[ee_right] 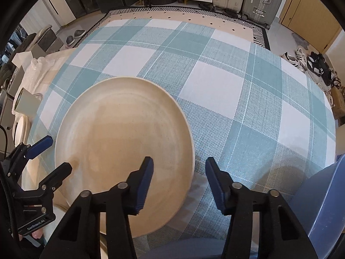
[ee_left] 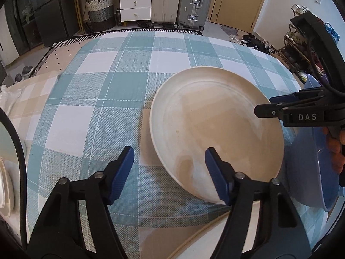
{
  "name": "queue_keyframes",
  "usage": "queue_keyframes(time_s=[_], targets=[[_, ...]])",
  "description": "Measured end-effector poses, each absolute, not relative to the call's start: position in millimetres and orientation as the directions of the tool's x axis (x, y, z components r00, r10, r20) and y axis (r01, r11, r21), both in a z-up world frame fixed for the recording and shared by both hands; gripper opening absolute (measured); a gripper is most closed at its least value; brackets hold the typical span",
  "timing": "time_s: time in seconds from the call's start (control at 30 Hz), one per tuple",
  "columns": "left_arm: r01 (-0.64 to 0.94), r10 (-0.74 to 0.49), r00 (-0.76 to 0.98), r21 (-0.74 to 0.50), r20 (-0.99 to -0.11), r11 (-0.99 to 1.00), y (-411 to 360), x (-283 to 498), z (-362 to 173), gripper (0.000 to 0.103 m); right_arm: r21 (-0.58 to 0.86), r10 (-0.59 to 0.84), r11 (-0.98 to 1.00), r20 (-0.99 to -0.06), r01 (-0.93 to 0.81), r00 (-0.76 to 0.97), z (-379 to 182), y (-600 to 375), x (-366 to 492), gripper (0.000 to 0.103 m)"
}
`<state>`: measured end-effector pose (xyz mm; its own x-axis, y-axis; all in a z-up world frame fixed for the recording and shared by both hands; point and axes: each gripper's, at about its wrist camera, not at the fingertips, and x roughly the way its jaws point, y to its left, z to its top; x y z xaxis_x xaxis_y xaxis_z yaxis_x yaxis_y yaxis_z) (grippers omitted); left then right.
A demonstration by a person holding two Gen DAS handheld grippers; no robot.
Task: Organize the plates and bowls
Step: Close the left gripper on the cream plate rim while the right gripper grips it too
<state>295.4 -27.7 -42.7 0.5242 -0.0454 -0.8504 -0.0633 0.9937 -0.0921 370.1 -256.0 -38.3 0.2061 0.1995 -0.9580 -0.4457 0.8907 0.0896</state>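
Room bkgd: drawers, woven basket point(ee_left: 101, 10), two suitcases point(ee_left: 183, 1) along far wall. Table w/ teal-white check cloth point(ee_left: 103, 99). Beige plate point(ee_left: 217, 131) lies flat on cloth, centre-right in left wrist view, centre-left in right wrist view. Blue bowl point(ee_left: 319, 168) just beside plate on its right, near table edge; touching or not, cannot tell. Left gripper point(ee_left: 169, 172) jaws wide, nothing held; its right finger over plate's near rim, left finger over bare cloth. Right gripper point(ee_right: 179, 182) jaws wide too, nothing held, straddling plate's right rim. White dishes point(ee_left: 5, 185) at far left edge.
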Motion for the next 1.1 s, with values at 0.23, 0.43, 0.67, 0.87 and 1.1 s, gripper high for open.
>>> queue_keyframes(time_s=[0.23, 0.43, 0.67, 0.87, 1.1], targets=[[-0.047, -0.061, 0.5, -0.098, -0.864, 0.994, -30.6, 295.4, -45.4, 0.041, 0.068, 0.173, 0.89, -0.965, -0.45, 0.198, -42.0, -257.3, 367.3, 0.025], [-0.036, -0.043, 0.493, -0.07, -0.869, 0.997, -35.0, 292.6, -47.5, 0.028, 0.052, 0.163, 0.888, -0.964, -0.456, 0.208, -38.8, -260.3, 363.7, 0.015], [-0.046, -0.032, 0.498, -0.063, -0.867, 0.997, -30.9, 291.8, -45.7, 0.019, 0.033, 0.155, 0.888, -0.961, -0.458, 0.23, -37.3, -259.7, 361.4, 0.012], [-0.054, -0.011, 0.523, -0.046, -0.852, 0.998, -29.1, 289.9, -37.8, 0.019, 0.027, 0.164, 0.889, -0.951, -0.457, 0.262, -29.7, -257.5, 361.0, 0.012], [-0.065, -0.009, 0.564, -0.055, -0.826, 0.996, -22.8, 282.0, -21.4, 0.019, 0.029, 0.183, 0.886, -0.939, -0.462, 0.292, -17.8, -255.0, 359.4, 0.012]])
